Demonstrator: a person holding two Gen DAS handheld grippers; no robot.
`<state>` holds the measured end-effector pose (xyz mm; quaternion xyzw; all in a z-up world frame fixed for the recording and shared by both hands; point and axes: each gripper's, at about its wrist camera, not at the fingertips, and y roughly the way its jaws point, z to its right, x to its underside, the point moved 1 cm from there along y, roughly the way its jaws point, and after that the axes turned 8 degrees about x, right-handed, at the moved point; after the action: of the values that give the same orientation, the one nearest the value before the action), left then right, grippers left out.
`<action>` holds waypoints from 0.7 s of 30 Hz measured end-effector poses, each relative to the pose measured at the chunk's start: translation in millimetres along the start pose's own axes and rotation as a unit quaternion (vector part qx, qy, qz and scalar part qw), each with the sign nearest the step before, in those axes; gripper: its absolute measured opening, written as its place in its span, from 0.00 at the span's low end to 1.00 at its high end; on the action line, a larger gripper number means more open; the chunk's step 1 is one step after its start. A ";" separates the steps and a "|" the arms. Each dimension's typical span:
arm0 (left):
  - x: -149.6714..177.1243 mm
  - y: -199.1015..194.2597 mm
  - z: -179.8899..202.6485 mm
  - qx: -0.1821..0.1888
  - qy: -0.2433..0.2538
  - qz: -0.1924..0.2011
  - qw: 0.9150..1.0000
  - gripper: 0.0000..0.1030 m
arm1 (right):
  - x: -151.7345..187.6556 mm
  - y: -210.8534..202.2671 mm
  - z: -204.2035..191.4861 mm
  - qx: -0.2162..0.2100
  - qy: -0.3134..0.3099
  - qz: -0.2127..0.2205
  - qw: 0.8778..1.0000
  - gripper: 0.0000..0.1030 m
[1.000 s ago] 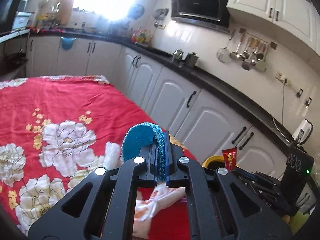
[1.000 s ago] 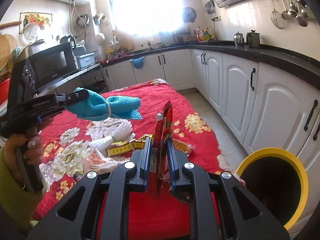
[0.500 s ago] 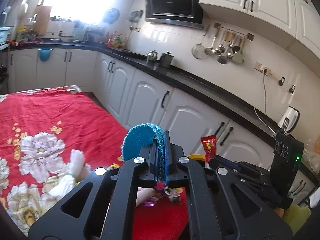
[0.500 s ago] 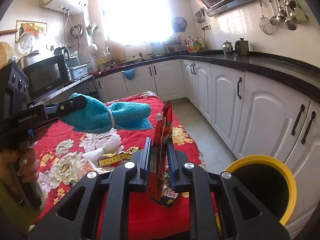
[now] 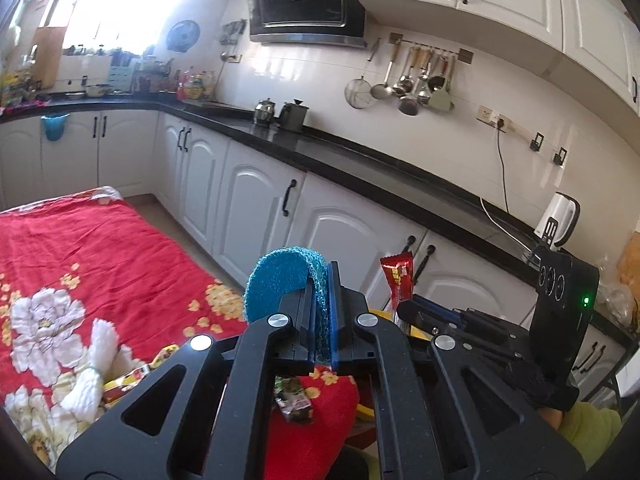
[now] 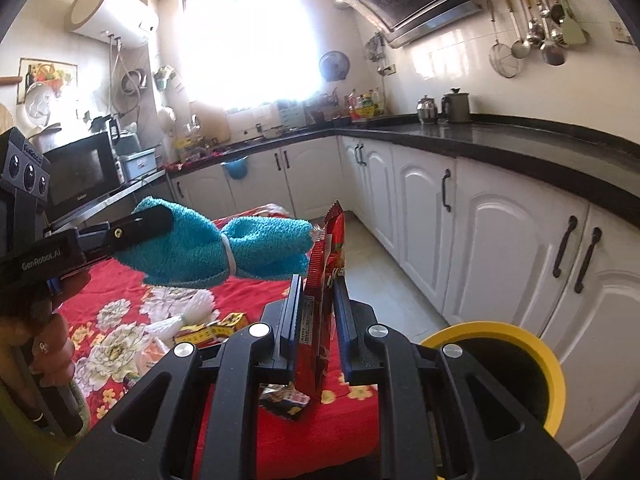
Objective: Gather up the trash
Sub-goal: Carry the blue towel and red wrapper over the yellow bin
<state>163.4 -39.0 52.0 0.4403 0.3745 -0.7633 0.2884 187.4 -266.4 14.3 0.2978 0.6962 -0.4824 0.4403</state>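
Observation:
My left gripper [image 5: 320, 280] is shut on a blue towel [image 5: 280, 280] tied with a white band, held in the air above the red table; the right wrist view shows the towel [image 6: 224, 248] sticking out of its fingers [image 6: 140, 224]. My right gripper [image 6: 316, 296] is shut on a red snack wrapper [image 6: 326, 280], upright between the pads; the left wrist view shows the wrapper [image 5: 398, 280]. A yellow-rimmed black bin [image 6: 520, 360] stands on the floor, low and to the right of the right gripper. More wrappers [image 6: 284, 400] lie on the table edge below.
The table wears a red flowered cloth [image 5: 100, 260]. A white tied cloth [image 5: 94, 364] and a yellow packet [image 6: 208, 332] lie on it. White cabinets [image 6: 500, 248] under a black counter [image 5: 380, 164] run along the right. A person's hand [image 6: 44, 344] holds the left gripper.
Both grippers have risen and swung toward the cabinets and bin, each keeping its hold. The bin's rim now shows closer under the right gripper.

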 end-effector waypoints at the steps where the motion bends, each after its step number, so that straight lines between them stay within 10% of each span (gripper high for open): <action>1: -0.5 3.9 3.3 0.003 0.002 -0.002 1.000 0.01 | -0.6 -1.7 4.8 0.004 0.003 0.002 1.000 0.15; 21: 2.6 70.4 53.7 0.052 0.027 -0.033 0.998 0.01 | 8.8 -21.9 91.8 0.084 0.057 0.012 0.995 0.15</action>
<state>192.0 -122.6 45.1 0.4630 0.3564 -0.7784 0.2299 195.1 -360.1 1.8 0.3693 0.6736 -0.5157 0.3793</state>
